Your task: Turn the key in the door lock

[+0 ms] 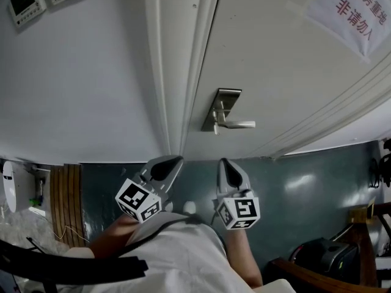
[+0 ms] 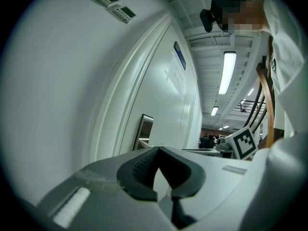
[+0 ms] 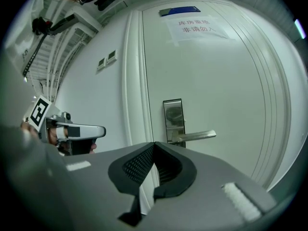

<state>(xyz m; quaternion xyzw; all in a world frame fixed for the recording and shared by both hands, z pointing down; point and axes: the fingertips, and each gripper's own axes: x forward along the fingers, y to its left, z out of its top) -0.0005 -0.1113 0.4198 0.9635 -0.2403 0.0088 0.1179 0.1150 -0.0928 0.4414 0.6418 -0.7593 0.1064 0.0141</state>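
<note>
A white door [image 1: 275, 54] carries a steel lock plate [image 1: 225, 105] with a lever handle [image 1: 239, 124] that points right. No key shows in any view. My left gripper [image 1: 174, 160] is shut and holds nothing; it sits below the door frame, left of the lock. Just below the lock plate, my right gripper [image 1: 225, 162] is also shut and holds nothing, apart from the plate. In the right gripper view the lock plate [image 3: 173, 117] and handle [image 3: 196, 136] stand straight ahead beyond the closed tips [image 3: 154, 144]. In the left gripper view the plate [image 2: 145, 129] lies ahead of the left gripper [image 2: 159, 149].
The white door frame [image 1: 174, 72] runs left of the lock. Two wall control panels [image 1: 24, 2] hang at the upper left. A paper notice [image 1: 351, 8] is taped on the door. A black bag [image 1: 321, 255] and wooden furniture [image 1: 366, 215] stand on the floor at the lower right.
</note>
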